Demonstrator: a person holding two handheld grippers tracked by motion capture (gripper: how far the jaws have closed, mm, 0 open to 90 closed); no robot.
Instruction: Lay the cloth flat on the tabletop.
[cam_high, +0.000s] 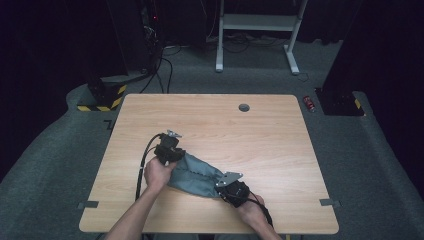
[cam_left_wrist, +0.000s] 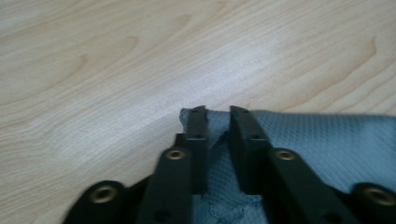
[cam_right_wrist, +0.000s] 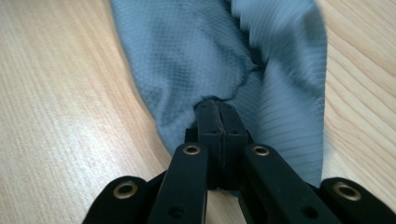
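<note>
Grey-blue mesh cloth (cam_high: 195, 174) lies bunched in a long diagonal strip on the near half of the wooden desk (cam_high: 250, 135), stretched between both hands. The left gripper (cam_high: 169, 151) sits at the cloth's far-left end; in the left gripper view (cam_left_wrist: 217, 122) its jaws stand a little apart with a fold of the cloth (cam_left_wrist: 317, 140) rising between them, and whether the pads actually press on the fabric is hard to say, as the lower part of the gap is in shadow. The right gripper (cam_high: 226, 186) sits at the near-right end of the strip; in the right gripper view (cam_right_wrist: 217, 112) its jaws are pressed tight together, pinching the cloth (cam_right_wrist: 187, 60) at a gathered edge. The fabric beyond the pinch is blurred at the upper right, so its weave there can't be read. From above, both grippers' jaws are hidden under their black bodies and the grey plate. The person's forearms are cut off by the bottom edge. Beyond the desk the room is dark; a white frame (cam_high: 257, 25) stands on the floor.
</note>
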